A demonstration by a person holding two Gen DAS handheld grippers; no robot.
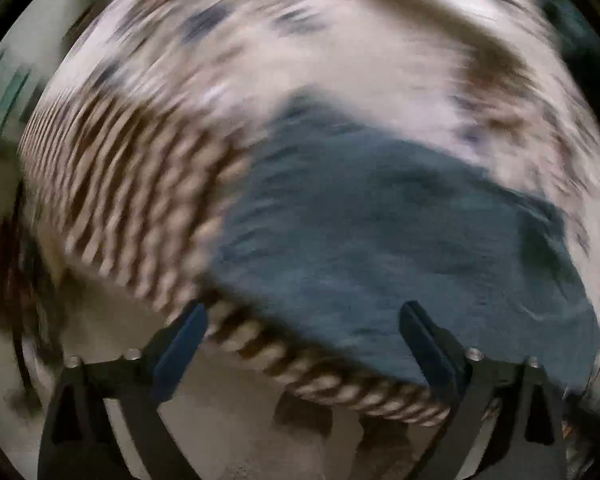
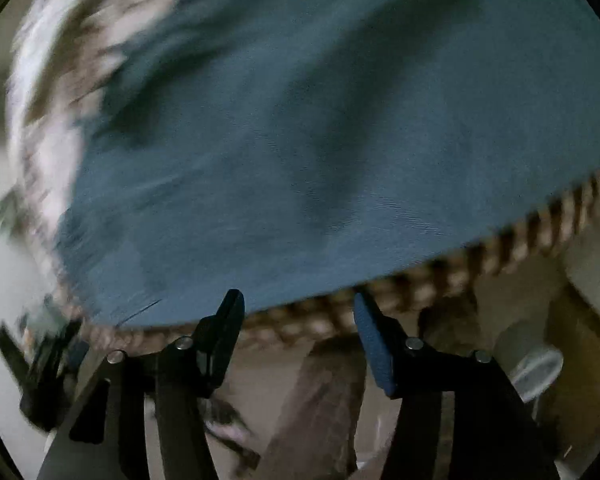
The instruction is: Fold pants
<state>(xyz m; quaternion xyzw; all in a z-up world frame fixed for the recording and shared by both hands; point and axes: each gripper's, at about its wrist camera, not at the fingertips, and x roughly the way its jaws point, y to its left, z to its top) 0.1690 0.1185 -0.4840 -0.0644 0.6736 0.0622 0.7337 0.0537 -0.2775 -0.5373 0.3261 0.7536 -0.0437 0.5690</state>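
Spread wide, left gripper (image 1: 304, 336) empty above near edge of blue pants (image 1: 380, 220). Right gripper (image 2: 300, 320) parted, empty too. Pants flat on patterned cloth (image 1: 120, 184), near fringed edge (image 2: 540, 236), likely released after fold.

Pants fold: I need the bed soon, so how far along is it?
Done: the blue pants lie as a compact slab at the edge of the patterned cover. In hand: nothing; left tongs and right tongs are open and empty. Left: any further fold; blur hides the layers.
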